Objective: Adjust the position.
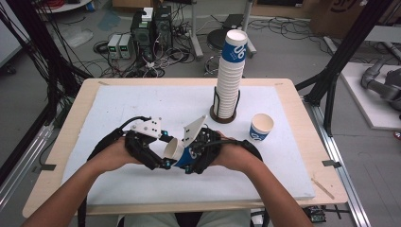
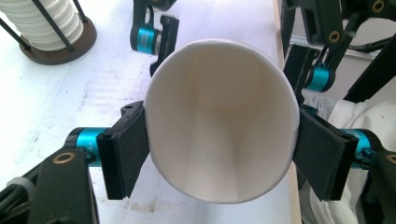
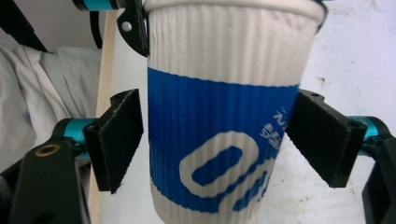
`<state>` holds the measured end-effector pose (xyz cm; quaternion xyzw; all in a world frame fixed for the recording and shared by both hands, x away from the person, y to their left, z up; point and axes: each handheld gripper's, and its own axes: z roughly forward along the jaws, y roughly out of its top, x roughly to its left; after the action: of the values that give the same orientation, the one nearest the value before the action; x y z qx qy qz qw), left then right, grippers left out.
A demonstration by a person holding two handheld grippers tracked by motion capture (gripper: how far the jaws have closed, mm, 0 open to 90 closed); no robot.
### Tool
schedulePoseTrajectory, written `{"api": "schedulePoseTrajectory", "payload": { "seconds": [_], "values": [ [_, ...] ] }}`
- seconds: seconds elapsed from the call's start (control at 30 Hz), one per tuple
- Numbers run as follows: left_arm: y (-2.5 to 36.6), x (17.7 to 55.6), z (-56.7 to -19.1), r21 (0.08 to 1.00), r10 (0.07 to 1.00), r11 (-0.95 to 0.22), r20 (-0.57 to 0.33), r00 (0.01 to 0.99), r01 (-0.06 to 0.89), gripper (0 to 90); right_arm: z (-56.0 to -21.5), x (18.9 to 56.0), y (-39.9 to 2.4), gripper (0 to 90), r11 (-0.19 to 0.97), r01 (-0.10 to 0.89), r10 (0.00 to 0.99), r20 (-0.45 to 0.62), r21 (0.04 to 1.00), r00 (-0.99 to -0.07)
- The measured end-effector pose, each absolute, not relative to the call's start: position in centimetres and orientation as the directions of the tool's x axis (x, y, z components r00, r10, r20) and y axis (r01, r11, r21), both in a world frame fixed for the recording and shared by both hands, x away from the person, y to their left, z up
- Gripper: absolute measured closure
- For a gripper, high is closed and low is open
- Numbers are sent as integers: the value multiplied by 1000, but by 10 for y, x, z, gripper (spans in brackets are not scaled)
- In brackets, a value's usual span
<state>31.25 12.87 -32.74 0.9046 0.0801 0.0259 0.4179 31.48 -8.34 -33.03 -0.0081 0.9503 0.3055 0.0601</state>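
A white paper cup with a blue band lies sideways in the air between both hands, above the front middle of the white mat. Its mouth faces left. My left gripper is shut on the cup's rim. In the left gripper view the pads press both sides of the open mouth, which is squeezed slightly oval. My right gripper is shut on the cup's ribbed body. There the black pads sit against its two sides at the blue band.
A tall stack of cups stands in a round wire holder at the back middle of the mat. One upright cup stands to its right. The wooden table edge runs close under the forearms. Cables and equipment cover the floor behind.
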Motion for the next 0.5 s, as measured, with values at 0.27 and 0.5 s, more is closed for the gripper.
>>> {"api": "schedulePoseTrajectory", "payload": {
  "seconds": [0.27,0.5],
  "values": [
    [125,311,-330,768,173,-627,-25,985,130,235,-333,315,-82,266,830,-60,6,-117,554,-993],
    [132,311,-337,846,182,-512,-61,981,148,176,-338,314,-88,265,817,-46,16,-102,576,-995]
  ]
}}
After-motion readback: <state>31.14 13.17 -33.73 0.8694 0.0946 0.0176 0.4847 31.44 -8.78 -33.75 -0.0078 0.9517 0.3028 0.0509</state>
